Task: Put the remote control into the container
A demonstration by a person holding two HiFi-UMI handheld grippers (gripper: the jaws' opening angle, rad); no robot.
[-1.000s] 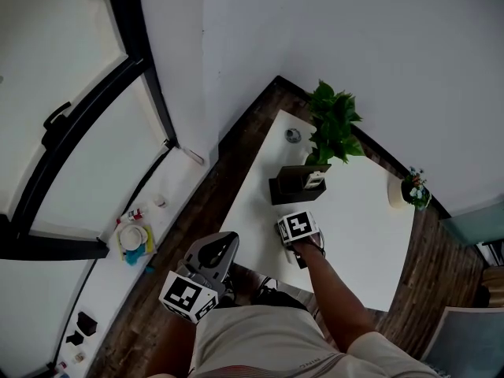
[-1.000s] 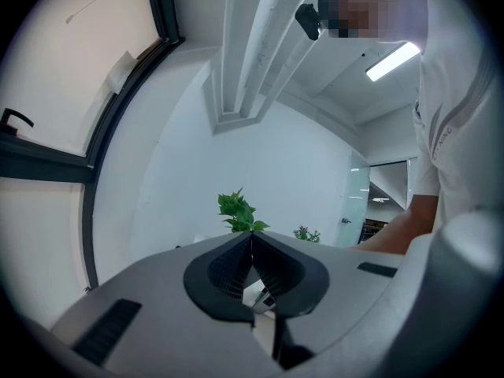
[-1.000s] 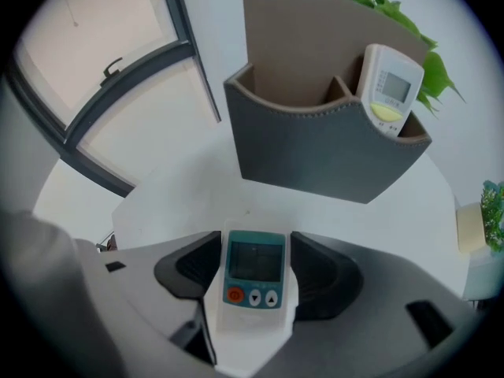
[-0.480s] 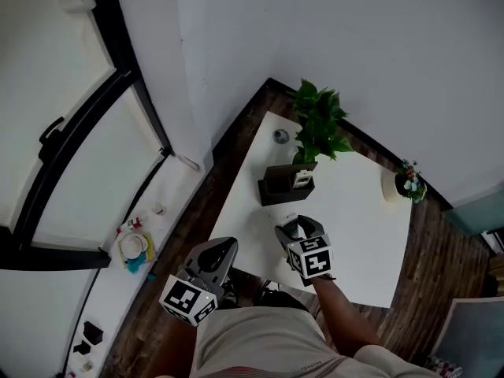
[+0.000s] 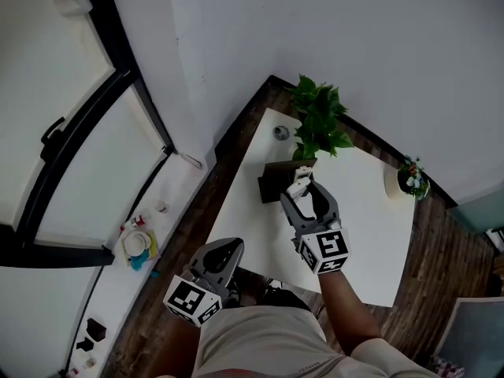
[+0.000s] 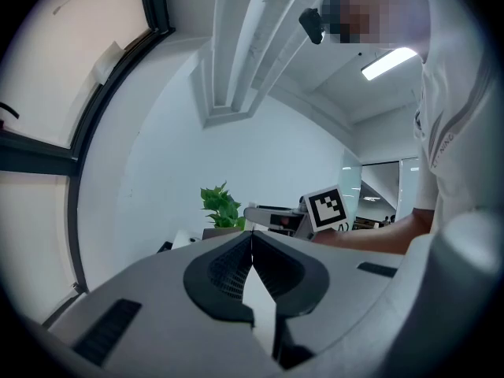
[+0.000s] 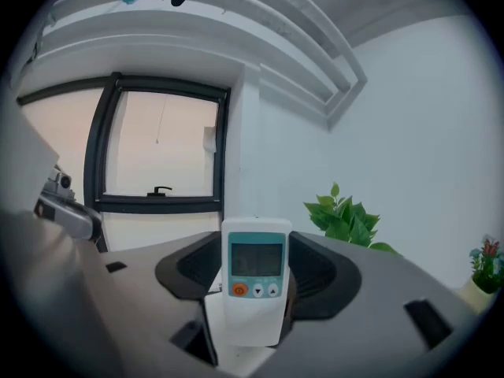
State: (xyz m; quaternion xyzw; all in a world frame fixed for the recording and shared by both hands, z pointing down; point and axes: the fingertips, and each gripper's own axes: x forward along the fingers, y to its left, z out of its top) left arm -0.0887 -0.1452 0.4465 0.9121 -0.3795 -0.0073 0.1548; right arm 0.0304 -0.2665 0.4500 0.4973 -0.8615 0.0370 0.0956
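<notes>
The remote control (image 7: pixel 254 279), white with a grey display and an orange button under it, stands upright between the jaws of my right gripper (image 5: pixel 305 187), which are clamped on its two sides. Its display faces that gripper's camera. From the head view, the remote control sits at the gripper's tip, overlapping the near right corner of the container (image 5: pixel 273 183). I cannot tell whether the two touch.

The container is a dark open box resting on a white table (image 5: pixel 366 215). Just behind the box stands a leafy green plant (image 5: pixel 318 121), and well to the right, at the table's far edge, a small pot of flowers (image 5: pixel 406 181). The right gripper view also takes in a dark-framed window (image 7: pixel 157 150) on the wall beyond.

My left gripper (image 5: pixel 226 252) is low, off the table's near left corner, close to my waist. Its jaws are pressed together with nothing between them.
</notes>
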